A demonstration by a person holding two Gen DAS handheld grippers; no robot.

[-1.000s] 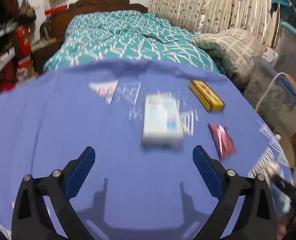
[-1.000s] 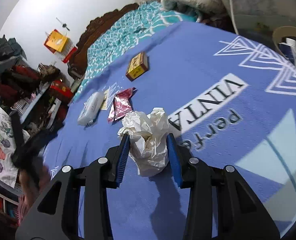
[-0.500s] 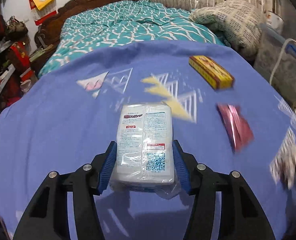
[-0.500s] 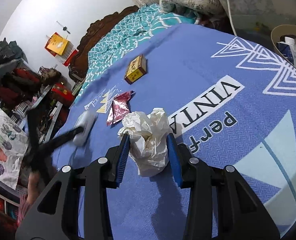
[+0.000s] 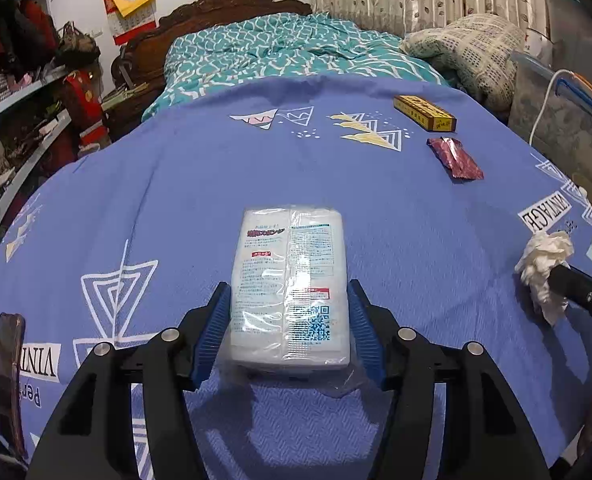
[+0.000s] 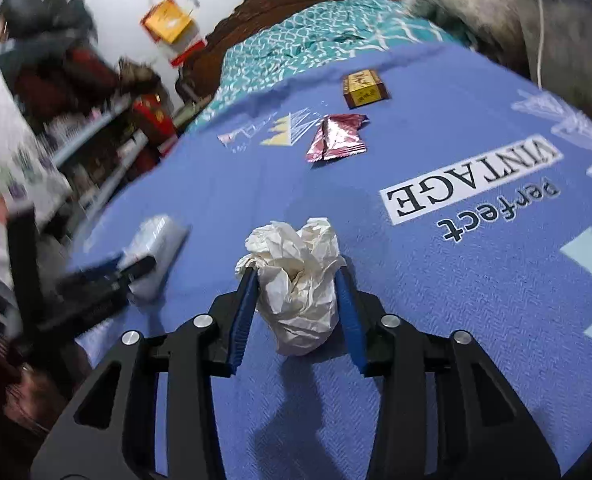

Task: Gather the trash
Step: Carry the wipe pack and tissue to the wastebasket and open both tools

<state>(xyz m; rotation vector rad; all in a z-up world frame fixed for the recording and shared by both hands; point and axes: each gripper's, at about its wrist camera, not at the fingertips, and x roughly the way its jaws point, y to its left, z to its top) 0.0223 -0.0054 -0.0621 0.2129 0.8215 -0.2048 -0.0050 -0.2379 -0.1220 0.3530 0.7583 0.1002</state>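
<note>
My left claw has now closed on the white plastic pack; one second ago it was wide open and well short of the pack, and half a second ago the blue pads were just coming to its two long sides. Now both pads press on the near end of the pack, and I judge from the shadow under it that this end is a little lifted from the blue cloth of the worktop. My right claw holds the crumpled white paper ball as before, narrow around it, and the view has turned, so I think this hand is travelling. For the task this means both claws are loaded, and I judge the next step is to carry the two pieces to a bin. No bin shows clearly in these views, so I cannot say where it is.

Counting what I see: one plastic pack, in the left claw; one paper ball, in the right claw; one red foil wrapper lying flat on the cloth; one yellow box just beyond it, near the far edge. So two pieces are in hand and two are waiting on the worktop, well apart from both claws
</note>
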